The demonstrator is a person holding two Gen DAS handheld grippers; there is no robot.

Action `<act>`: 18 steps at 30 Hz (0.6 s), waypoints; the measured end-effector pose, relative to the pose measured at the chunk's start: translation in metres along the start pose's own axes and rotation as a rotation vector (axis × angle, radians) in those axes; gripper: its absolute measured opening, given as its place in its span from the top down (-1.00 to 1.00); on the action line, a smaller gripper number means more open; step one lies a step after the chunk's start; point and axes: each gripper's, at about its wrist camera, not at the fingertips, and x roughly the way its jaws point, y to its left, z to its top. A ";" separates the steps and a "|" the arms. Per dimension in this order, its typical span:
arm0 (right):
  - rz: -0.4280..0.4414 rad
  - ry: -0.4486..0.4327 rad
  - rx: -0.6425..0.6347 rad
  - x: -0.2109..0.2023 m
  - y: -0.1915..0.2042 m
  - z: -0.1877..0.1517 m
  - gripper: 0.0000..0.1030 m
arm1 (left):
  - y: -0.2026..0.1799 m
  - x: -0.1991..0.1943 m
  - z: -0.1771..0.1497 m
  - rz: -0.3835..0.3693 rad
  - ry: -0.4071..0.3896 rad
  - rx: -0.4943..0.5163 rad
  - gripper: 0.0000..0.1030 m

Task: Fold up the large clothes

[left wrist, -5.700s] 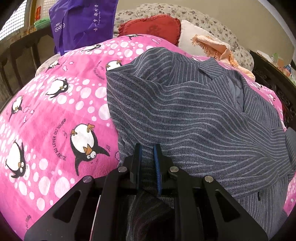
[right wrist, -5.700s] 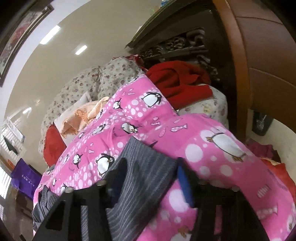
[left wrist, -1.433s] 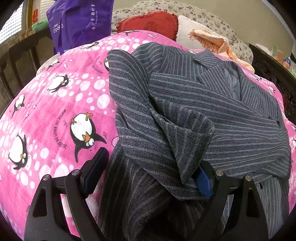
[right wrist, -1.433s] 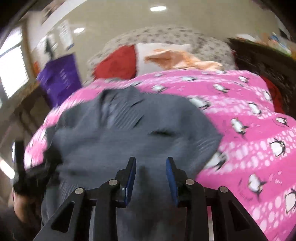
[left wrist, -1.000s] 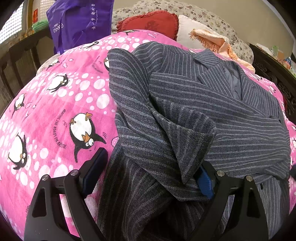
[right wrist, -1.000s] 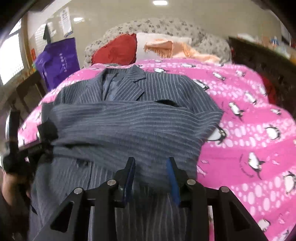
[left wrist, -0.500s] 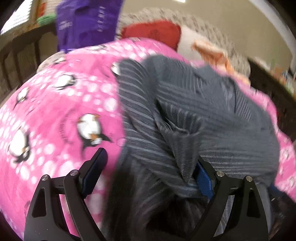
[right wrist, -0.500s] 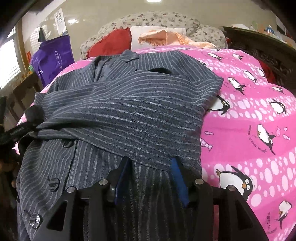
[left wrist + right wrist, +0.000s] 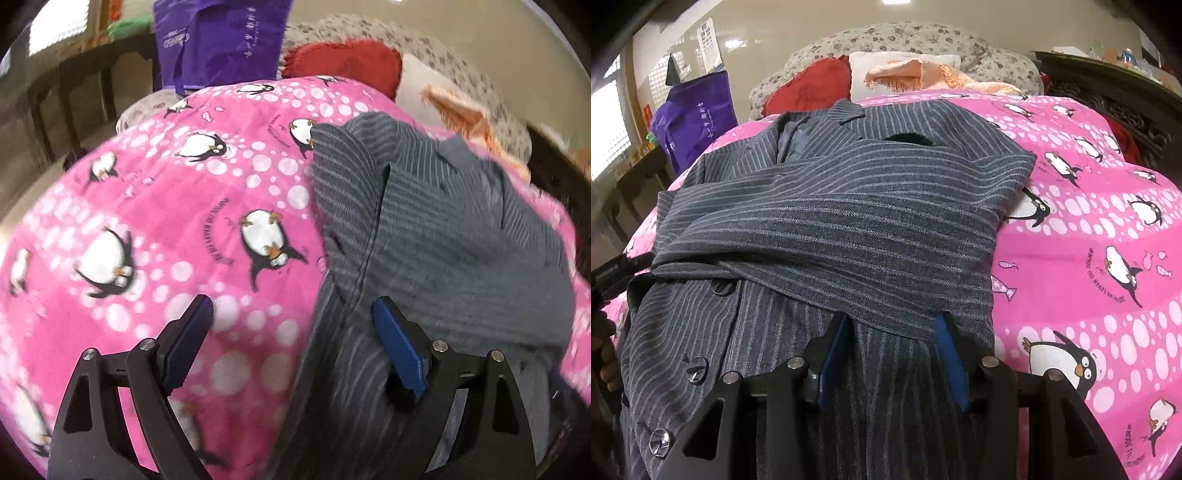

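Observation:
A grey pinstriped jacket [image 9: 827,229] lies front up on a pink penguin blanket [image 9: 1089,229], with both sleeves folded across its chest. In the left wrist view the jacket [image 9: 443,240] fills the right half. My left gripper [image 9: 291,328] is wide open and empty, straddling the jacket's left edge above the blanket [image 9: 166,229]. My right gripper [image 9: 890,354] is partly open, low over the jacket's lower front, with the folded sleeve's edge between its jaws, not clamped.
A purple bag [image 9: 221,40] hangs at the far left by a dark wooden chair [image 9: 74,92]. A red cushion [image 9: 809,88], a white pillow with an orange cloth [image 9: 916,75] and a floral headboard lie beyond. Dark carved furniture [image 9: 1115,96] stands at the right.
My left gripper has swung left off the folded sleeve, which now lies flat. My right gripper has dropped lower onto the jacket and opened wider.

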 end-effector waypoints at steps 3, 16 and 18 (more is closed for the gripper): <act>0.008 0.017 0.001 -0.004 0.000 0.000 0.07 | 0.006 -0.015 -0.003 0.020 0.039 0.067 -0.72; 0.042 0.185 -0.188 -0.129 -0.028 -0.106 -0.07 | 0.059 -0.075 -0.106 -0.103 0.166 0.329 -0.73; 0.072 0.165 -0.143 -0.144 -0.039 -0.116 -0.07 | 0.065 -0.085 -0.114 -0.107 0.154 0.311 -0.73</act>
